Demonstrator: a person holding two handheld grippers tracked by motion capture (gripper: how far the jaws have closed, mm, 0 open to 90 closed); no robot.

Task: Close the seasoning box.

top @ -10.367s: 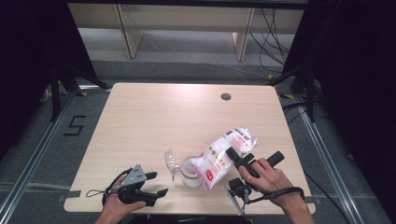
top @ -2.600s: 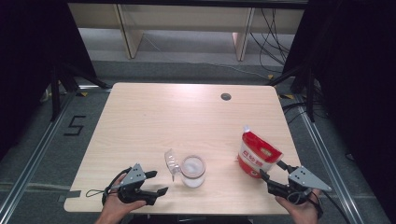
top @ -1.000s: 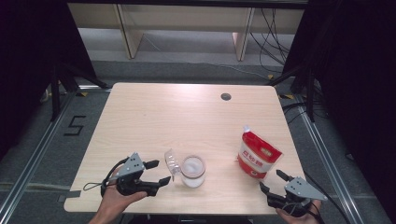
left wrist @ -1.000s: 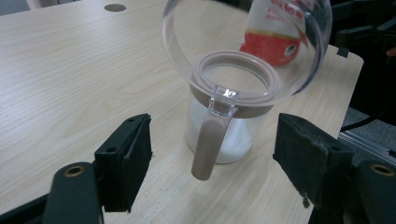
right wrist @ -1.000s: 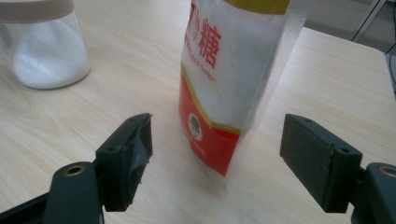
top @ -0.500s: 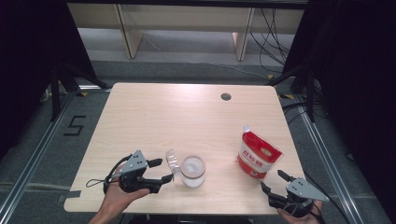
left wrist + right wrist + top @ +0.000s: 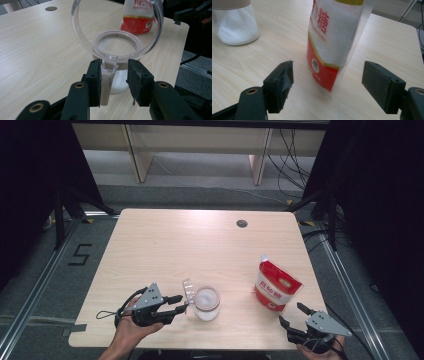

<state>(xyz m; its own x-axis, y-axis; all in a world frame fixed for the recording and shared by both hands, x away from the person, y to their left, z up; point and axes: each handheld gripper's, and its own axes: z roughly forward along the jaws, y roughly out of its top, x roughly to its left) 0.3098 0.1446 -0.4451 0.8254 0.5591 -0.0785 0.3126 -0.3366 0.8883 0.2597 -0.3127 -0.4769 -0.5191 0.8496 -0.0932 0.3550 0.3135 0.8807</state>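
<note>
Having slid in, the left claw [image 7: 114, 82] has just been closing around the lid [image 7: 117, 27] hinge, left pad touching; squeeze squarely, then tip it onto the jar [image 7: 206, 303]; right claw [image 7: 334, 87] stays apart.

The left gripper [image 7: 179, 304] lies level in the left hand [image 7: 131, 326], its jaws just closing (a gap remains between the pads). The right gripper [image 7: 291, 316], held low in the right hand [image 7: 320, 349], stands wide apart.
</note>
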